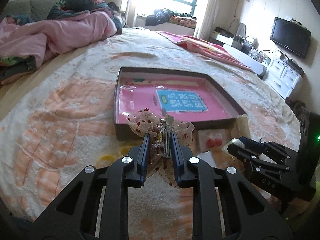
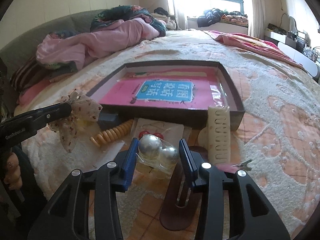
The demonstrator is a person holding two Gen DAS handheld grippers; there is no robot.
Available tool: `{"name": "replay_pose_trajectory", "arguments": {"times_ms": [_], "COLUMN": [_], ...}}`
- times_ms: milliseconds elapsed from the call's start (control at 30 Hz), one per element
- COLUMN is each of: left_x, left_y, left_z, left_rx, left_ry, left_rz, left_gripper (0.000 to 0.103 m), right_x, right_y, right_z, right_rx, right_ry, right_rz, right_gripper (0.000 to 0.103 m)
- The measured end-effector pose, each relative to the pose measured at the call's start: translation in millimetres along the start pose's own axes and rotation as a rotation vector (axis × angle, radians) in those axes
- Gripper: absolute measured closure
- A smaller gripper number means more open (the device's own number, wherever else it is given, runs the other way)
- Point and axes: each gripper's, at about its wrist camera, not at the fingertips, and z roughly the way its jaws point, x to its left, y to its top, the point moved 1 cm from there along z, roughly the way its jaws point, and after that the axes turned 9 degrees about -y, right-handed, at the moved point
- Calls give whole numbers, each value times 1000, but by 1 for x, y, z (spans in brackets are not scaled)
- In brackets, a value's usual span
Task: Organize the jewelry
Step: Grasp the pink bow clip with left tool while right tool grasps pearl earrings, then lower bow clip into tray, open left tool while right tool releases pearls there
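While both tools hang just short of the box [image 1: 218, 88], each has its own item pinched. Left tool [image 1: 160, 140] is pressed onto a gauzy bow hair clip [image 1: 160, 124] w/ red specks, metal clip part between the fingers, bow lifted off the bed [image 1: 60, 110] right at the box's near wall, prob. so it can go straight over the rim. Right tool [image 2: 159, 150] is pinching a clear packet of pearl balls [image 2: 158, 150], 2 balls inside, also raised and aimed at the box.

Box is a shallow open tray-type lid/base lying flat on the bedspread, 1 pink booklet [image 2: 166, 92] lining its floor; no jewelry seen inside it yet, so sorting looks early.

Loose stuff waits in a cluster at the box's near wall, handy for both tools:
- 1 cream comb-like clip [image 2: 219, 134], leaning on the wall
- 1 yellow coil hair tie [image 2: 112, 134]
- 1 card w/ red cherry pieces [image 2: 158, 131]
- 1 dark brown flat clip [image 2: 180, 206]
- 1 small metal clip w/ pink fluff [image 2: 240, 165]
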Motion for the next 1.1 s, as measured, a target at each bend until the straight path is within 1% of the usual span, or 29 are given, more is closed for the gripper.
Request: {"name": "replay_pose_trajectory", "arguments": {"times_ms": [67,267,467,567,667,867,1033,1100], "left_x": [-3,-16,-25,-24,-15,10,34,42], "left_y": [4,21,44,53,62,77,80,78], "left_z": [0,7,17,26,35,53,71,77], "left_rx": [-4,-11,-40,-34,-22,-12,20,37], "left_ry": [-10,-43,-56,-53,-45,-5,18,32], "left_rz": [9,31,61,77,60,3,-41,-48], "left_gripper": [89,89,89,89,89,89,89,89], "right_x": [-3,-20,-43,-53,-62,-74,-81,-84], "right_y": [3,17,35,42,50,70,84,88], "right_z": [-5,-20,-21,-18,-14,2,23,31], "right_rx": [-13,-63,-91,-100,-106,-97,-66,-60], "right_ry": [2,-26,-68,-86,-99,-107,-108,-123], "right_rz": [12,37,54,65,71,63,61,55], "right_gripper": [64,64,64,64,64,64,64,64]}}
